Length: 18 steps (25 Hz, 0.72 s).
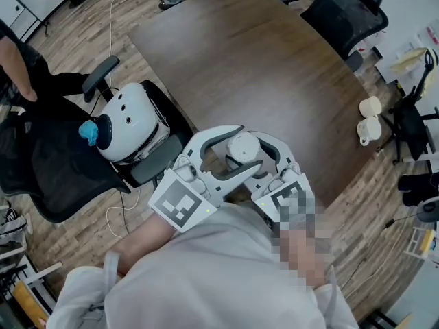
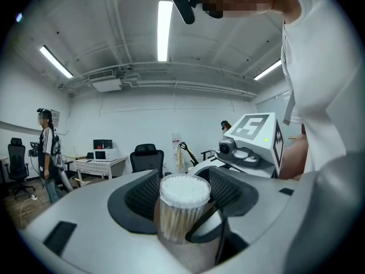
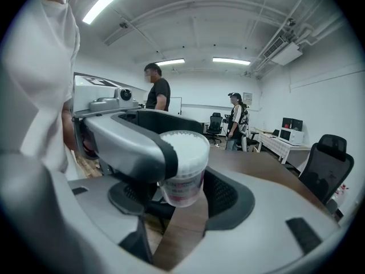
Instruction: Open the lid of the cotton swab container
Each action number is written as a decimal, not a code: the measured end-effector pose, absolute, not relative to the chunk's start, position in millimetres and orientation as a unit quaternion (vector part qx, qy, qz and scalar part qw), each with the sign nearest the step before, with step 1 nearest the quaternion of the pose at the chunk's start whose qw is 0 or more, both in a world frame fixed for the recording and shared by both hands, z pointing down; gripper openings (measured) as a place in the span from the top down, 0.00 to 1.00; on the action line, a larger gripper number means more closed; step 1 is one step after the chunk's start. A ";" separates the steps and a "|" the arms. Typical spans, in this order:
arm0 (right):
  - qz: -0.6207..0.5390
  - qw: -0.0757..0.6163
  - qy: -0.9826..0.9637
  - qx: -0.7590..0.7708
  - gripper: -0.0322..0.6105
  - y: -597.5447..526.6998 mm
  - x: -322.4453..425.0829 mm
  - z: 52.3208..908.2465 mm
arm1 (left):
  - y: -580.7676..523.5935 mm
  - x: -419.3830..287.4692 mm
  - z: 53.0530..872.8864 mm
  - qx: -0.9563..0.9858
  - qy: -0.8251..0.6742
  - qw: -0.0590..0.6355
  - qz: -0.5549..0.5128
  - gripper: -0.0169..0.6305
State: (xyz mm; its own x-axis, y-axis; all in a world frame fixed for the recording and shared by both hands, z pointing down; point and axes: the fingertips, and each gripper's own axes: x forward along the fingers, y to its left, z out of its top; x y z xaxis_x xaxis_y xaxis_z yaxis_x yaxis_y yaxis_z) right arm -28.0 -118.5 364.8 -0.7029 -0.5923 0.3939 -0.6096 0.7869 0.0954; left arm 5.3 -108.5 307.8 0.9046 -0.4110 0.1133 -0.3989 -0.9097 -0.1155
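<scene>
1 cotton swab container (image 1: 241, 148): clear round tub packed with white-tipped swabs, pink label low on its wall. Upright at the near edge of the table (image 1: 274, 67); lid (image 3: 183, 144) on.

A swab container (image 1: 243, 147) sits between the jaws of the left gripper (image 2: 183, 182) and right gripper (image 3: 182, 181), at the table's (image 1: 274, 67) near edge; a chair (image 1: 41, 170) stands left, two cups (image 1: 370, 106) right.

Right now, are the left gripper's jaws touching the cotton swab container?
Touching. Right gripper view: black pad of the left gripper flat against the cotton swab container, no gap.
</scene>
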 end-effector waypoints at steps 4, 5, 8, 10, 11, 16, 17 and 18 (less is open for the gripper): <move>0.024 0.207 -0.922 0.326 0.54 -117.2 -26.3 365.8 | -107.2 5.3 306.4 -0.972 0.212 0.065 -0.078 0.55; 0.024 0.205 -0.922 0.326 0.54 -117.4 -26.1 365.4 | -107.0 5.7 306.2 -0.971 0.212 0.070 -0.080 0.55; 0.022 0.204 -0.923 0.326 0.54 -117.3 -26.2 365.2 | -106.5 5.9 305.5 -0.972 0.210 0.076 -0.080 0.55; 0.020 0.207 -0.923 0.325 0.54 -115.4 -26.2 364.5 | -106.0 5.4 303.1 -0.973 0.207 0.069 -0.068 0.55; 0.017 0.207 -0.923 0.325 0.54 -114.8 -26.1 363.2 | -106.3 5.0 301.1 -0.975 0.206 0.064 -0.061 0.55; -0.004 0.195 -0.926 0.325 0.54 -115.4 -25.4 355.8 | -108.3 2.8 295.9 -0.978 0.202 0.037 -0.043 0.55; -0.008 0.192 -0.926 0.324 0.54 -115.1 -25.4 355.0 | -108.3 2.4 295.5 -0.978 0.203 0.030 -0.039 0.55; -0.010 0.189 -0.927 0.324 0.55 -114.8 -25.5 354.2 | -108.5 2.1 295.0 -0.978 0.203 0.024 -0.036 0.55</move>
